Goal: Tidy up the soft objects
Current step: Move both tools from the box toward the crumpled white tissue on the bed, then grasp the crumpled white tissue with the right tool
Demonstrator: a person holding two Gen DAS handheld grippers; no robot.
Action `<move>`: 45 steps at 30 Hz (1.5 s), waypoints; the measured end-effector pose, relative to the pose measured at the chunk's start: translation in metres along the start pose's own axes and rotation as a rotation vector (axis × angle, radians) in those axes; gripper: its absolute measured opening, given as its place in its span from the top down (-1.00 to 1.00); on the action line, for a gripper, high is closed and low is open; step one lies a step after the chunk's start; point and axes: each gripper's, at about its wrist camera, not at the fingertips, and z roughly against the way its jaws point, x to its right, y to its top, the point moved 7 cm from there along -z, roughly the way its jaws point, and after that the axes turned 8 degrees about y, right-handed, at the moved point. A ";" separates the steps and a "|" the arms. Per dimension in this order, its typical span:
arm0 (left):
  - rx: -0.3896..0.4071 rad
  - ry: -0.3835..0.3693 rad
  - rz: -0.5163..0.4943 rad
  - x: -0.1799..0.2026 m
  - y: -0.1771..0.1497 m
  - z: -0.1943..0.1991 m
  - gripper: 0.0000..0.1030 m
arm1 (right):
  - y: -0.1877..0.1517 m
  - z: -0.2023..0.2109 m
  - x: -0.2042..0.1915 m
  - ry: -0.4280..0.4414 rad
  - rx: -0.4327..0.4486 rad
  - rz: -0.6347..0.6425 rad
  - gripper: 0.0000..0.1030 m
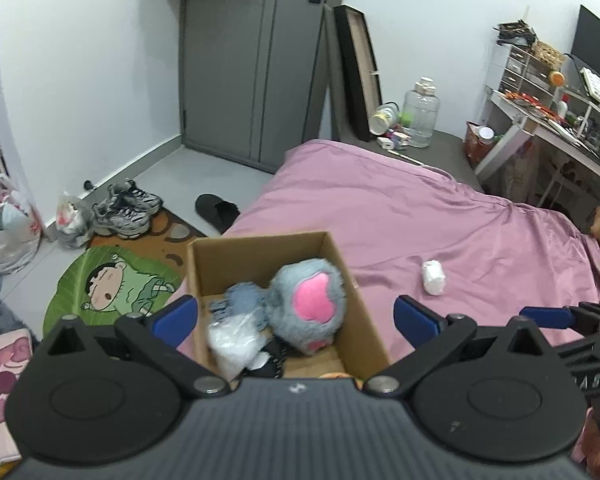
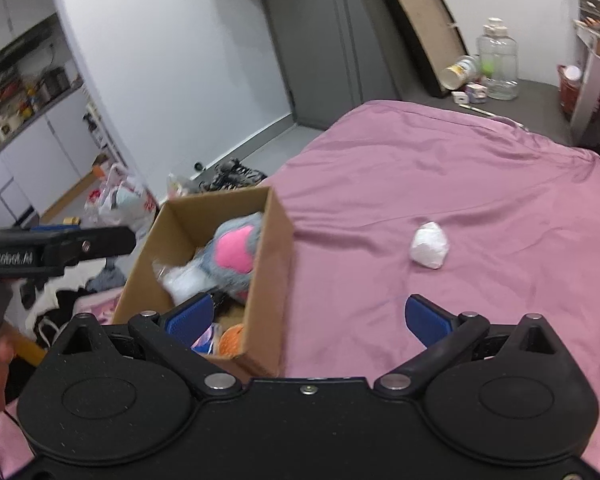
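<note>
Left claw [image 1: 296, 318] open, empty, above cardboard box [image 1: 204, 264] holding grey plush paw [image 1: 306, 306]. Right claw [image 2: 308, 320] open, empty; white bundle [image 2: 429, 245] on bed [image 2: 460, 176] ahead, slightly right.

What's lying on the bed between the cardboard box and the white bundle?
Nothing: in the right wrist view, only bare pink bedsheet runs from the cardboard box to the white bundle.
</note>
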 end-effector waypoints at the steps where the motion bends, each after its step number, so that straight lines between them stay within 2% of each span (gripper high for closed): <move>1: 0.001 0.005 -0.010 0.004 0.003 -0.001 -1.00 | 0.003 0.002 0.005 -0.005 0.009 -0.010 -1.00; 6: 0.000 0.011 -0.036 0.022 0.015 -0.006 -1.00 | 0.018 0.008 0.024 0.001 0.050 -0.046 -1.00; 15: 0.011 0.039 -0.045 0.049 0.033 -0.024 -1.00 | 0.027 0.002 0.060 -0.001 0.072 -0.106 -1.00; 26: -0.030 -0.024 -0.057 0.090 0.035 -0.057 -1.00 | 0.026 -0.006 0.105 0.002 0.066 -0.166 -1.00; 29: -0.035 -0.044 -0.060 0.098 0.037 -0.065 -0.99 | 0.029 -0.009 0.116 -0.001 0.083 -0.181 -0.90; 33: -0.045 -0.073 -0.058 0.112 0.039 -0.076 -0.93 | 0.028 -0.019 0.131 0.009 0.071 -0.216 -0.61; 37: -0.079 -0.088 -0.055 0.125 0.038 -0.094 -0.64 | 0.027 -0.028 0.143 0.029 0.061 -0.252 -0.38; 40: -0.101 -0.095 -0.061 0.135 0.035 -0.108 -0.51 | 0.026 -0.038 0.150 0.037 0.048 -0.271 -0.32; 45: -0.172 -0.071 -0.036 0.135 0.026 -0.138 -0.14 | 0.025 -0.066 0.157 0.027 0.011 -0.251 -0.25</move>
